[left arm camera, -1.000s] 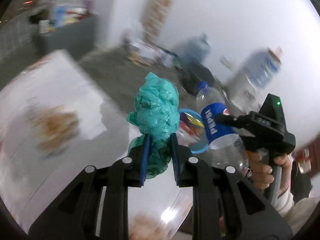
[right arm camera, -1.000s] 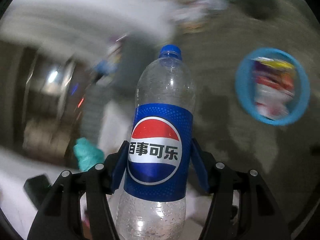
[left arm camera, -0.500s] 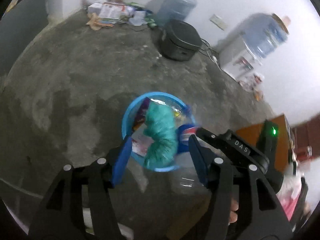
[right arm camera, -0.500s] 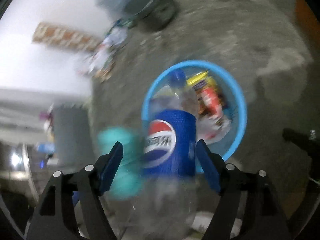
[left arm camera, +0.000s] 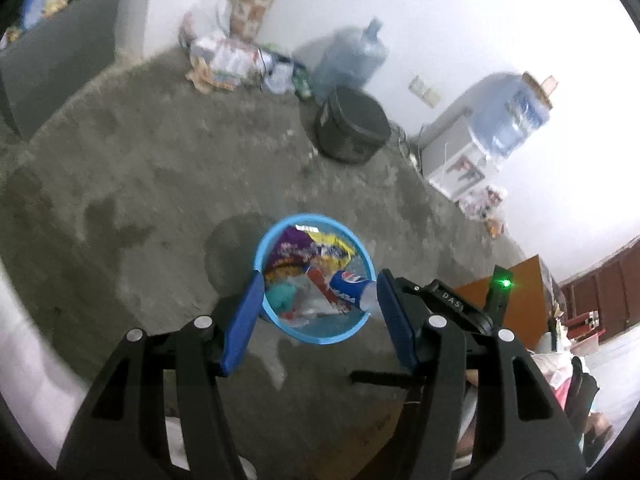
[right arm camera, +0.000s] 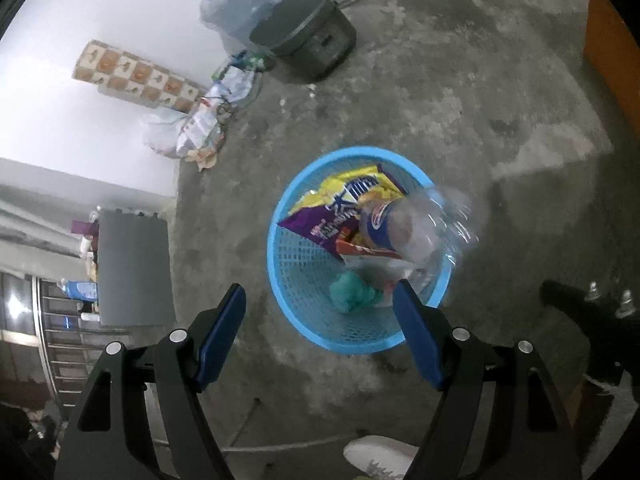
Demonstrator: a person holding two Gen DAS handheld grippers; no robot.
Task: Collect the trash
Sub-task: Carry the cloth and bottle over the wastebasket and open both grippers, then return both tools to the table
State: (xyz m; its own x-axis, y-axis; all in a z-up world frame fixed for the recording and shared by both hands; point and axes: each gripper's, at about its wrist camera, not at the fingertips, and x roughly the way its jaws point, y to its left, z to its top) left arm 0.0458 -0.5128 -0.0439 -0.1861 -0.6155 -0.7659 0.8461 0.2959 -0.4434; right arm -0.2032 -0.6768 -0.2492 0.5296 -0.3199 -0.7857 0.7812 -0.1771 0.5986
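From the left wrist view, the left gripper point(left arm camera: 316, 312) hung spread wide and empty above the blue basket point(left arm camera: 320, 337) on the concrete floor point(left arm camera: 140, 184). Inside the basket lay a purple and yellow snack bag point(left arm camera: 298, 254), a crumpled green bag point(left arm camera: 282, 295) and a Pepsi bottle point(left arm camera: 352, 286) leaning against the rim. A dark round cooker point(left arm camera: 354, 128) and a water jug point(left arm camera: 352, 60) stood well apart by the wall.

From the right wrist view, the right gripper point(right arm camera: 320, 326) was likewise spread and held nothing, over the same basket point(right arm camera: 288, 256). The bottle point(right arm camera: 416, 226), blurred, rested across the snack bag point(right arm camera: 340, 204); the green bag point(right arm camera: 352, 292) sat at the bottom.
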